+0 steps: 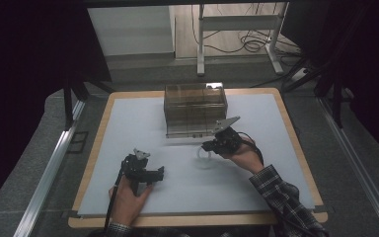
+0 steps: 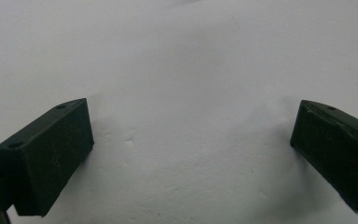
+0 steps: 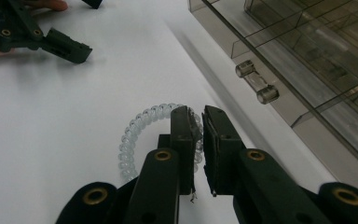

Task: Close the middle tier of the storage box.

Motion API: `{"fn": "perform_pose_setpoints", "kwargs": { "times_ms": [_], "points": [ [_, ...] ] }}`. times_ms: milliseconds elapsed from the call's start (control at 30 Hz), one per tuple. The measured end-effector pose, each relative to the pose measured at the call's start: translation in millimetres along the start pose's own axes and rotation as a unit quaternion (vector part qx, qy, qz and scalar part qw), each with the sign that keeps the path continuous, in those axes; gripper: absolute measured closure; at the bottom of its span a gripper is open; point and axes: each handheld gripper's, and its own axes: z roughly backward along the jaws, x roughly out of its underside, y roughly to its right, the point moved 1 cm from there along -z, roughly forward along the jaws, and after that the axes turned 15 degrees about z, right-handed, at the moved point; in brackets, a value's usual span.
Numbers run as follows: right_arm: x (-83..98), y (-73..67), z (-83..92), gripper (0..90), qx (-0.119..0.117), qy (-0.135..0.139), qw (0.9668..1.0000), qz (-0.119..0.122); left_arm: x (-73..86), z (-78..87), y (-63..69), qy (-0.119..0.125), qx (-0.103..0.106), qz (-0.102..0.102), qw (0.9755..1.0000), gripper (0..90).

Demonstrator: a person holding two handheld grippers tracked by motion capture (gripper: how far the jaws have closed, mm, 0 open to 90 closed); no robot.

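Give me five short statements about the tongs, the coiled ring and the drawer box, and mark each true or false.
1. The right tongs are closed on the clear coiled ring. True.
2. The left tongs grip the ring. False: they are wide open over bare white table, with nothing between them.
3. The smoky transparent drawer box stands toward the far side of the table. True.
4. The ring lies inside the box. False: it is on the table in front of the box.
5. The box front has a clear bar handle. True.
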Motion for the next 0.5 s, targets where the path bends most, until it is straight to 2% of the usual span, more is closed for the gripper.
{"fn": "perform_pose_setpoints", "kwargs": {
  "times_ms": [500],
  "points": [
    [-12.0, 17.7, -2.8, 81.2, 0.012, 0.011, 0.9998, -0.013, 0.0, 0.0, 0.0, 0.0, 0.0, 0.0, 1.0, 0.0]
  ]
}}
